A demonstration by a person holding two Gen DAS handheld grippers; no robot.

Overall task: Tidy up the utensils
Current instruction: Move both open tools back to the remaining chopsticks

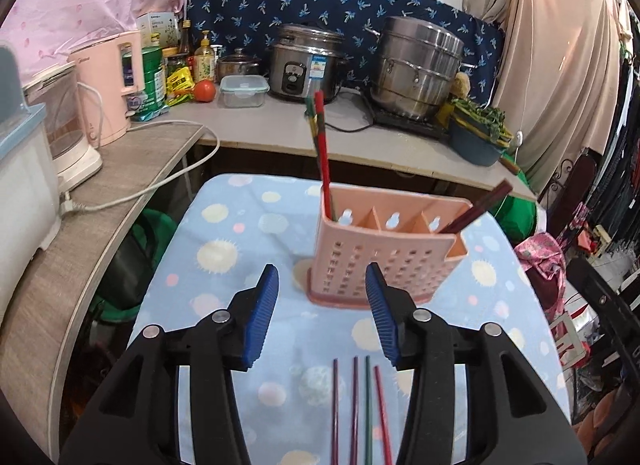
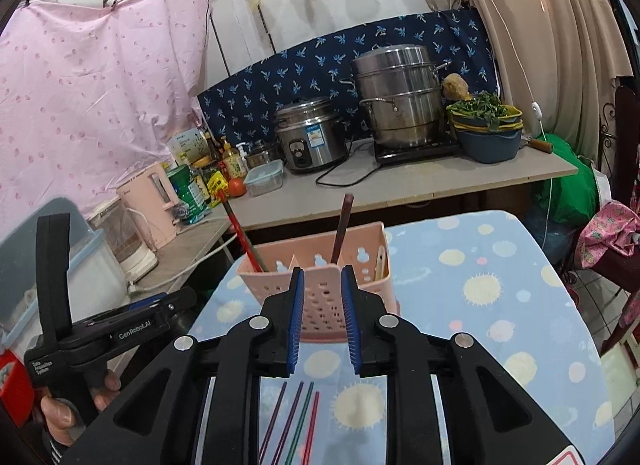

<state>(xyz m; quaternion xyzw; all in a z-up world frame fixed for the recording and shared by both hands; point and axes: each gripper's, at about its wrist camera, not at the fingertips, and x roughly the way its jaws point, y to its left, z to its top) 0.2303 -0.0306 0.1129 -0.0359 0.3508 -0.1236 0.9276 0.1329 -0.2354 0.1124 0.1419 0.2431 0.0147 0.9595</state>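
While both views show the holder [image 1: 384, 253], only the right shows a hand [image 2: 60, 417].

The utensil holder [image 1: 384, 257] is matt pink plastic, pierced with small holes. Beneath it a soft printed cloth [image 1: 240, 233] covers the table. The gripper pads [image 1: 264, 313] are ribbed blue rubber on smooth black plastic arms. At twelve o'clock, the rice cooker [image 1: 306, 61] and stacked steamer pot [image 1: 418, 65] are shiny metal.
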